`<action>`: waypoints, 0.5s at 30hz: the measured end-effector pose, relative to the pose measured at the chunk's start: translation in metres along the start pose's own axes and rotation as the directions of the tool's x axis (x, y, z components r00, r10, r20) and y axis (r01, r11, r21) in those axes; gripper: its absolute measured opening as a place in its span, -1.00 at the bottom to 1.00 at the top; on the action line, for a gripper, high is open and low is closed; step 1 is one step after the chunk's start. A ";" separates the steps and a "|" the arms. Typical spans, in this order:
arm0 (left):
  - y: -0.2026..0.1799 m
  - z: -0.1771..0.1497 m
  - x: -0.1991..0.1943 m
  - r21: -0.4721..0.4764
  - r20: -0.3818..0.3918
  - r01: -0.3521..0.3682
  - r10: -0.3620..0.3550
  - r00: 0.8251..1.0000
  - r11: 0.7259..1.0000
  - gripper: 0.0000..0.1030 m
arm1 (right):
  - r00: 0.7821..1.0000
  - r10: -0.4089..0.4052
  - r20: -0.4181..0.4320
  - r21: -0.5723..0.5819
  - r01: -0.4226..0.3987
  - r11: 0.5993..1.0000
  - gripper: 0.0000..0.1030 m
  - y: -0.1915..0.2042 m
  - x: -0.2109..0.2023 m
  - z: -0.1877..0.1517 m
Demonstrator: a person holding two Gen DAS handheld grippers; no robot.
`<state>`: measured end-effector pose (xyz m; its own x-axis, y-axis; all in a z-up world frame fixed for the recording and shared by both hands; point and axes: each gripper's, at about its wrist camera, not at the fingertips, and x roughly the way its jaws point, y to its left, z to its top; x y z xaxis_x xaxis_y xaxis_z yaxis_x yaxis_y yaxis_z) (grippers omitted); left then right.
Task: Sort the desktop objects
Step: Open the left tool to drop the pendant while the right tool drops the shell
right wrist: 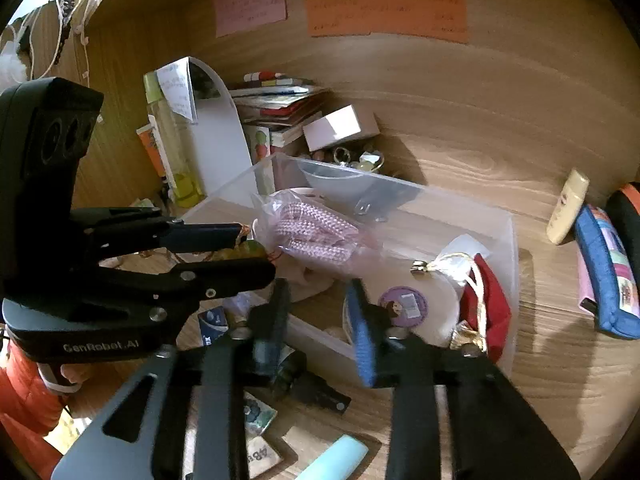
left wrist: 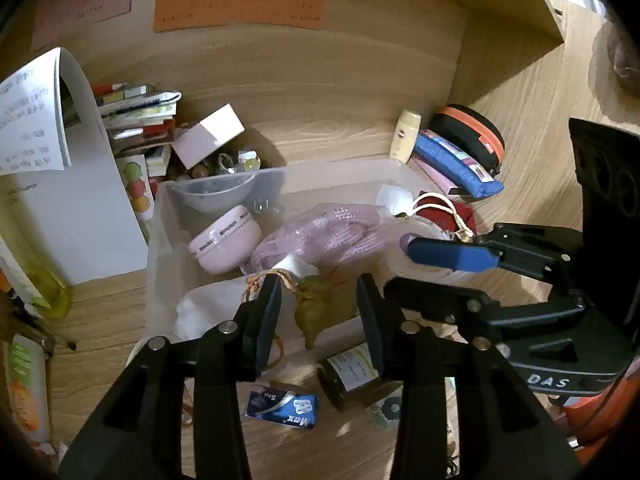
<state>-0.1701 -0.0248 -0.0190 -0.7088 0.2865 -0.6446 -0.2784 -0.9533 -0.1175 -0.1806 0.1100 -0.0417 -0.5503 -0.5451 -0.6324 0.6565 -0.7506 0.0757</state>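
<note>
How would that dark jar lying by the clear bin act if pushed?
The dark jar lies on its side on the desk, so it would probably roll. It looks rigid and possibly glass, so likely smooth to grip and breakable.

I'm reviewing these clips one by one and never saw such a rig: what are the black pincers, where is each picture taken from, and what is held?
No robot here: a person holds a two-finger claw in each hand, each with a wide-angle camera looking along its fingers. One picture looks from the left claw, the other from the right claw. On the wooden desk stands a clear bin holding a pink round case, a bagged pink knit and a red pouch. A green gourd charm sits between the left claw's open fingers, not pinched. The right claw is open and empty.
</note>
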 end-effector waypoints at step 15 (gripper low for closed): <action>0.005 -0.017 -0.039 -0.005 0.066 -0.083 0.084 0.994 0.996 0.57 | 0.998 -0.048 0.036 0.027 0.047 0.999 0.02 0.000 -0.033 -0.016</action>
<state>-0.1334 -0.0425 -0.0074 -0.7711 0.2115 -0.6006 -0.2149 -0.9743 -0.0672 -0.1542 0.1342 -0.0330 -0.5993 -0.5215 -0.6073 0.6157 -0.7852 0.0666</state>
